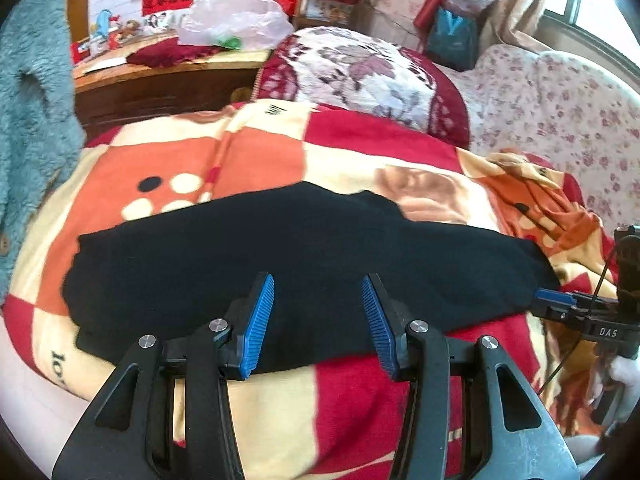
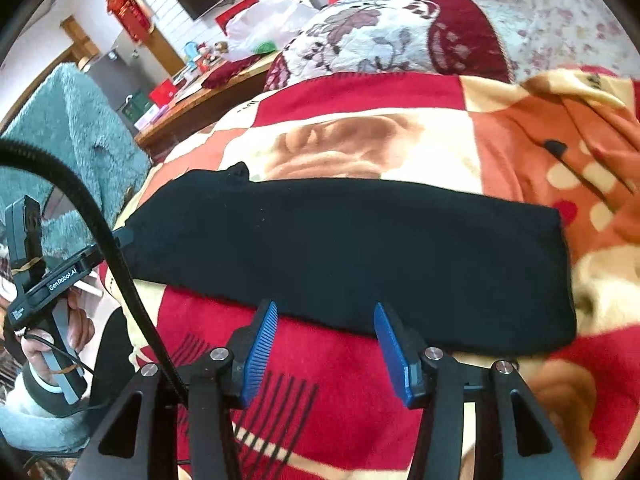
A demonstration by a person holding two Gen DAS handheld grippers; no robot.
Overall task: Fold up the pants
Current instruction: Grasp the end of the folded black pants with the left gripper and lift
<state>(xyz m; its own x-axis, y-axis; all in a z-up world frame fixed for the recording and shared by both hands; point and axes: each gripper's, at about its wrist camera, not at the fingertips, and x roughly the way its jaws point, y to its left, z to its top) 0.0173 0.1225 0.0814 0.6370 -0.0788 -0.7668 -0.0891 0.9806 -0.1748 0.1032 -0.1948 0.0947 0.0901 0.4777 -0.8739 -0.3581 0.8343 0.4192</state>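
Observation:
The black pants (image 1: 300,248) lie folded into a long flat band across the patterned blanket (image 1: 360,392). My left gripper (image 1: 318,280) hovers over their near edge, open, with nothing between its blue pads. At the right of this view the right gripper's tip (image 1: 552,296) sits beside the band's right end. In the right wrist view the pants (image 2: 360,248) stretch from left to right. My right gripper (image 2: 326,307) stands open just in front of their near edge, nothing in it. A hand holds the left gripper (image 2: 120,236) at the band's left end.
A floral red and white pillow (image 1: 360,72) lies beyond the blanket. A teal fluffy garment (image 1: 32,100) hangs at the left. A wooden desk (image 1: 160,80) with a plastic bag (image 1: 236,20) stands behind. Flowered bedding (image 1: 552,112) lies to the right. A black cable (image 2: 100,220) crosses the right wrist view.

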